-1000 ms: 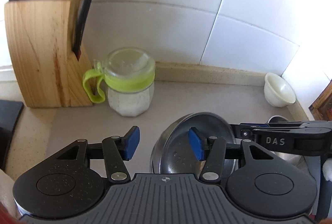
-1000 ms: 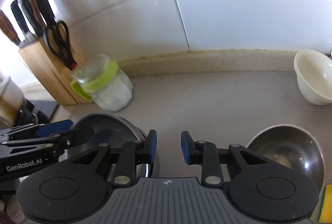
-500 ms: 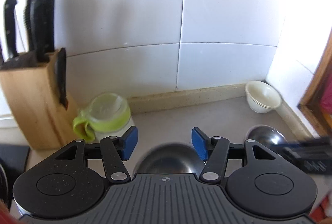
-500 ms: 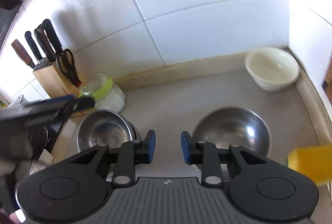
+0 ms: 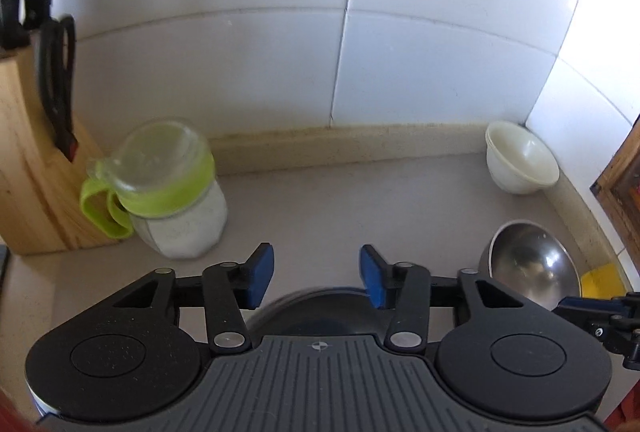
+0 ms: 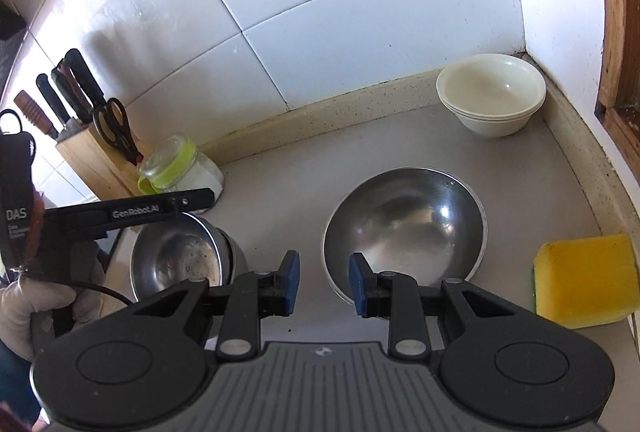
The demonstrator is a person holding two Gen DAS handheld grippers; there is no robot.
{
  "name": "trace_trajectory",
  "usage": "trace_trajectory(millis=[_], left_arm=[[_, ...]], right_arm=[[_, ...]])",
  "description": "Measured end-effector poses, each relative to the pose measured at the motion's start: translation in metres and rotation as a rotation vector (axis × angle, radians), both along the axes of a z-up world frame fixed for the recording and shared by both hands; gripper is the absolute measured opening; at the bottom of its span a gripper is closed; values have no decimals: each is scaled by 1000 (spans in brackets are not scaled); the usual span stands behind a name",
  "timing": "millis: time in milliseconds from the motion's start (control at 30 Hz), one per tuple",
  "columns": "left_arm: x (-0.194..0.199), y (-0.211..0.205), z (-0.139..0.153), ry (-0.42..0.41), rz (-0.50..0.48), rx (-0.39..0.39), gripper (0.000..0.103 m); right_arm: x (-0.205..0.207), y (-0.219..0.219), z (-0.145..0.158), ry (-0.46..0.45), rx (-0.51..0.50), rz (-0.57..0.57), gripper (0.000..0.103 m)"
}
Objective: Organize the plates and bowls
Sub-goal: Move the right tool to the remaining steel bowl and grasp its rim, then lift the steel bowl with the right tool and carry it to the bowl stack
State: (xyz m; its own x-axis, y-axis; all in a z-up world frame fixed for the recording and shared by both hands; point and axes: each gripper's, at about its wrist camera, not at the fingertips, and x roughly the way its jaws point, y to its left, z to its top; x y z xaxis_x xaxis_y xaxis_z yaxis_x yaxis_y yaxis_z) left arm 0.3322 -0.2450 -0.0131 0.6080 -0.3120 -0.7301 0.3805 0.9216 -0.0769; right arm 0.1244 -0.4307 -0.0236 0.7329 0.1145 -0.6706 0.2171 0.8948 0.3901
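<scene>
A wide steel bowl (image 6: 404, 228) stands on the counter, its near rim just beyond my right gripper (image 6: 324, 280), whose blue pads are a little apart with nothing between them. To the left is a stack of smaller steel bowls (image 6: 180, 256). My left gripper (image 5: 316, 272) hovers over the stack's dark rim (image 5: 320, 302). Its jaws are closing and hold nothing. The wide bowl (image 5: 532, 268) also shows at right in the left wrist view. Stacked cream bowls (image 6: 492, 95) sit in the back corner.
A wooden knife block (image 5: 28, 171) and a green-lidded jar (image 5: 168, 187) stand at the back left. A yellow sponge (image 6: 588, 280) lies by the counter's right edge, under a wooden frame (image 6: 616, 31). A gloved hand (image 6: 28, 308) holds the left tool.
The left gripper has drawn back, so the steel stack now sits lower under its fingers, and its pads have narrowed slightly. The right gripper has swung right to face the wide steel bowl.
</scene>
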Motion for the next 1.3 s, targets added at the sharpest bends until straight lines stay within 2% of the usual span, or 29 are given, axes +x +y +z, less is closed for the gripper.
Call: trace_trajectory(millis=[133, 300, 433, 600, 733, 900, 1300], left_arm=[[-9, -3, 23, -50, -34, -41, 58], [-27, -39, 36, -56, -157, -56, 66], [-35, -75, 22, -19, -221, -12, 66], [-38, -109, -3, -11, -231, 66, 66], [-38, -122, -16, 25, -254, 52, 67], [-35, -138, -29, 40, -279, 77, 67], [-27, -144, -44, 70, -285, 95, 67]], right_arm=[[-9, -9, 1, -16, -2, -33, 31], [-22, -36, 2, -7, -16, -144, 31], [-28, -48, -1, 1, -38, -200, 31], [-25, -58, -16, 45, -48, -242, 31], [-18, -69, -27, 76, -33, -270, 31], [-14, -72, -30, 81, -25, -268, 31], [1, -73, -44, 106, 2, -258, 31]])
